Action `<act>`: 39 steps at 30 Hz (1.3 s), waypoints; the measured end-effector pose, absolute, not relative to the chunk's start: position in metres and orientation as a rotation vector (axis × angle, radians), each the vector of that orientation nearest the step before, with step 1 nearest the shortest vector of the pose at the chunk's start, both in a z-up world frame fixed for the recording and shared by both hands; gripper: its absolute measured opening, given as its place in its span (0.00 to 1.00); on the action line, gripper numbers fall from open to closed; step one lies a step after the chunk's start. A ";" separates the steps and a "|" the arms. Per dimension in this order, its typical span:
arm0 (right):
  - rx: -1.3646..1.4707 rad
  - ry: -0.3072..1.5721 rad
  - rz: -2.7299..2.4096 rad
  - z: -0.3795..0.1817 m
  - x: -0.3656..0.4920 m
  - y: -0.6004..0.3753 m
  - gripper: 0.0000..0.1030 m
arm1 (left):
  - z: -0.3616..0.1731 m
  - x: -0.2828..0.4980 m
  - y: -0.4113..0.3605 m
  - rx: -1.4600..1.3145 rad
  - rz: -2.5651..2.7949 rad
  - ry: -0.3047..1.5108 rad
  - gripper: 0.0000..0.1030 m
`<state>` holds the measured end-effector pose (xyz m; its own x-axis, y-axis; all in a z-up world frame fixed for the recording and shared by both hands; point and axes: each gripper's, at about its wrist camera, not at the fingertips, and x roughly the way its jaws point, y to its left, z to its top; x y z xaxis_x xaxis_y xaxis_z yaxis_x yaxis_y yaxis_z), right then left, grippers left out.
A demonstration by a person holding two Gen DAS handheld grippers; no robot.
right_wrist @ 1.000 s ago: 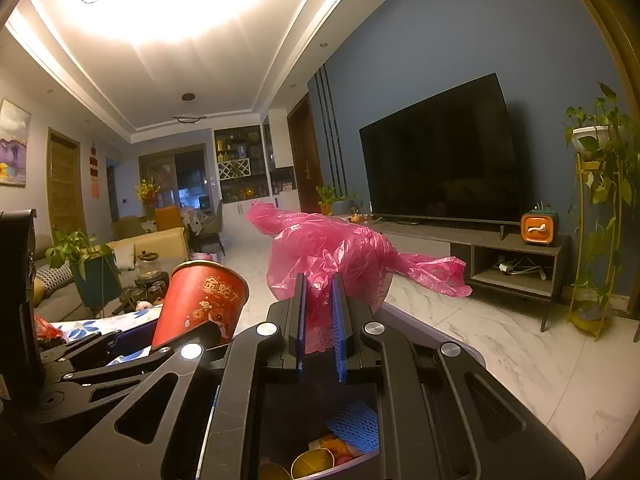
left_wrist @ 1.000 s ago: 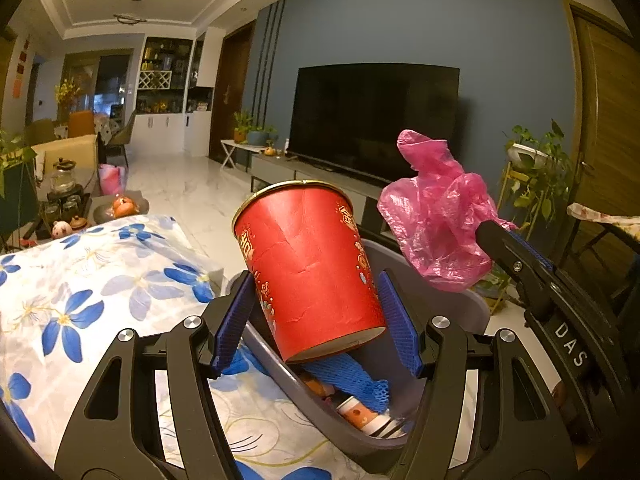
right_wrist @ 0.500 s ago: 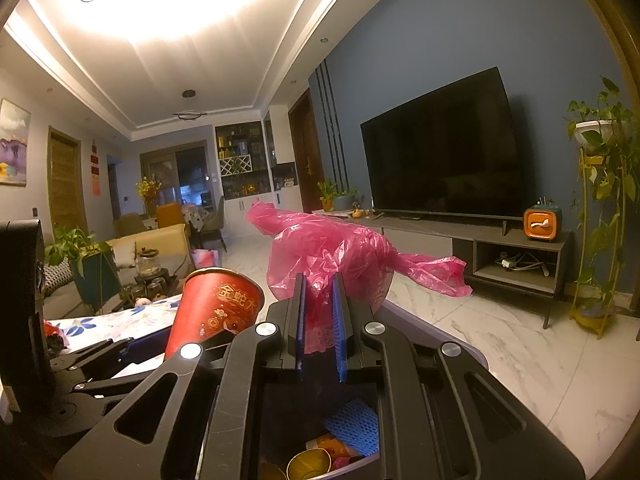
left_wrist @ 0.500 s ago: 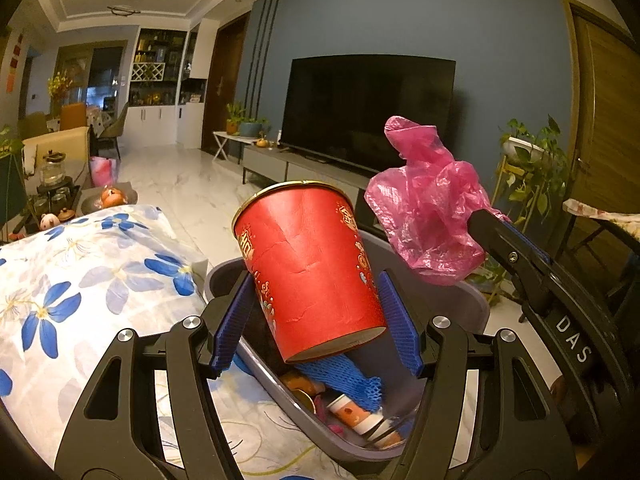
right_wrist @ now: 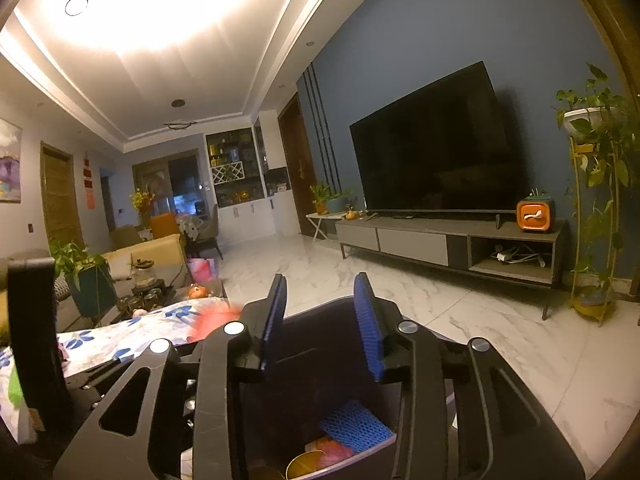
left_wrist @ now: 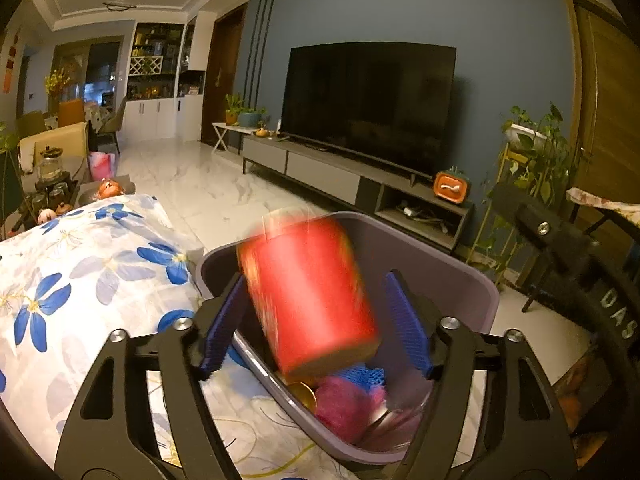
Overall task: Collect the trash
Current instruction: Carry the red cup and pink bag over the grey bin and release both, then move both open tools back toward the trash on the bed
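Note:
A red paper cup [left_wrist: 308, 300], blurred by motion, drops between the blue pads of my left gripper [left_wrist: 315, 278]. Its jaws are opening and stand off the cup. Below it is the purple bin [left_wrist: 420, 248]. Inside lie a pink plastic bag [left_wrist: 344, 404], a blue foam net [left_wrist: 360, 374] and a gold can lid [left_wrist: 302, 394]. My right gripper [right_wrist: 320, 278] hangs over the bin [right_wrist: 312, 308], jaws opening, nothing between them. The right wrist view shows the net [right_wrist: 356, 424], a bit of the pink bag [right_wrist: 332, 446] and the cup as a red blur [right_wrist: 212, 320].
A table with a blue-flowered cloth [left_wrist: 80, 280] lies left of the bin. Marble floor [right_wrist: 460, 312] runs to a TV stand [right_wrist: 440, 240] under a large TV. A tall plant stand [right_wrist: 596, 220] is at the right. The other gripper's black body [left_wrist: 560, 248] is at the right.
The right gripper's jaws parted and the pink bag fell into the bin. The left gripper's jaws widened and the red cup slipped downward, now blurred. The left gripper sank slightly toward the bin.

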<state>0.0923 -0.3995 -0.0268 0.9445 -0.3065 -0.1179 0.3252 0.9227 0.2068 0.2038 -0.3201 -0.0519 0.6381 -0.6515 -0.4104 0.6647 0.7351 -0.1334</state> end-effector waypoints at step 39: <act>0.130 0.136 -0.018 -0.029 0.088 -0.231 0.71 | -0.053 0.150 -0.016 -0.121 0.035 0.392 0.84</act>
